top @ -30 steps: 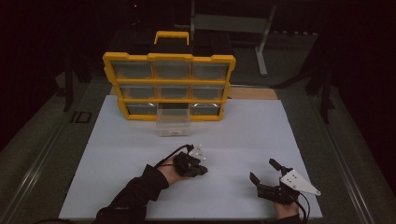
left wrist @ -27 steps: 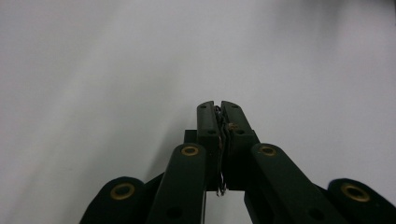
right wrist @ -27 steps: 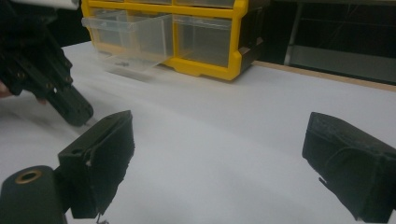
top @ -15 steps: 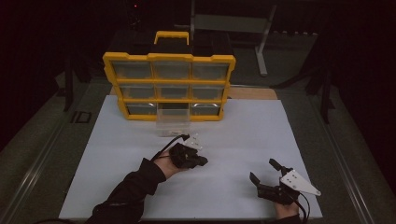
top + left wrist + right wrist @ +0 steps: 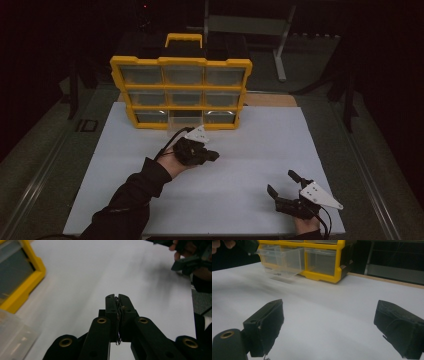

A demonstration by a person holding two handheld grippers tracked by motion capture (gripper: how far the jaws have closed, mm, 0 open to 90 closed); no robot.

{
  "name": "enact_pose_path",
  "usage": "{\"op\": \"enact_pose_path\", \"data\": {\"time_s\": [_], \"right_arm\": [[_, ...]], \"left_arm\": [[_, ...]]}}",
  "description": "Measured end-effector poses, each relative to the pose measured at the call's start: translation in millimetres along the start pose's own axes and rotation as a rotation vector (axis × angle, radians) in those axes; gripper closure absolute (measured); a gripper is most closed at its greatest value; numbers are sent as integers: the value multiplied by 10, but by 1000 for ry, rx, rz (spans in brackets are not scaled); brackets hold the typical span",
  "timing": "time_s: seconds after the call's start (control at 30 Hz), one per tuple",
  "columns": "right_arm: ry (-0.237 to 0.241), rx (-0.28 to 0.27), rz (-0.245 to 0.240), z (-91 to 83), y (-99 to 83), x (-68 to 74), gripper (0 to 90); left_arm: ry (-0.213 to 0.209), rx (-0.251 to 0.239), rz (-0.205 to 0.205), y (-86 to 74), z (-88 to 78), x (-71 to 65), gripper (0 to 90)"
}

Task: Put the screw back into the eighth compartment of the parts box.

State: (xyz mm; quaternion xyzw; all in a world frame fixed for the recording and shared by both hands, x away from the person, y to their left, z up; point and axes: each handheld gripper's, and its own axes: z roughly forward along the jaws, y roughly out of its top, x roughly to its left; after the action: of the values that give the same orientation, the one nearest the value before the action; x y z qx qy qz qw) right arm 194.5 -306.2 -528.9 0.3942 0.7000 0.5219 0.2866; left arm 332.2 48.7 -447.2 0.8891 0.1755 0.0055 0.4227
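One pulled-out drawer (image 5: 184, 118) just behind left hand-held gripper (image 5: 212, 155), apart

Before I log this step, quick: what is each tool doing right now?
Left tool: shut, something thin and dark pinched between the jaws; what it is cannot be told.
Right tool: open, holding nothing.

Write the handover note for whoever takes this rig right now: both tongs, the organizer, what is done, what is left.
Left tongs: shut, a thin dark bit shows between the pads, too small to identify; held above the white mat near the organizer.
Right tongs: open, empty, at the mat's near right.
Yellow drawer organizer: upright at the mat's far edge; bottom-middle clear drawer pulled out.
Left, likely: carry the left tongs to that drawer.
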Motion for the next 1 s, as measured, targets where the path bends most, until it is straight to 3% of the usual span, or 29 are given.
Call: {"op": "enact_pose_path", "data": {"time_s": [0.3, 0.63, 1.0], "right_arm": [[0, 0, 0, 1, -1, 1, 91], [0, 1, 0, 2, -1, 1, 91], [0, 1, -1, 4, -3, 0, 91]], "left_arm": [[61, -31, -9, 76, -218, 125, 868], [160, -77, -62, 88, -413, 294, 868], [260, -114, -122, 21, -517, 454, 868]]}}
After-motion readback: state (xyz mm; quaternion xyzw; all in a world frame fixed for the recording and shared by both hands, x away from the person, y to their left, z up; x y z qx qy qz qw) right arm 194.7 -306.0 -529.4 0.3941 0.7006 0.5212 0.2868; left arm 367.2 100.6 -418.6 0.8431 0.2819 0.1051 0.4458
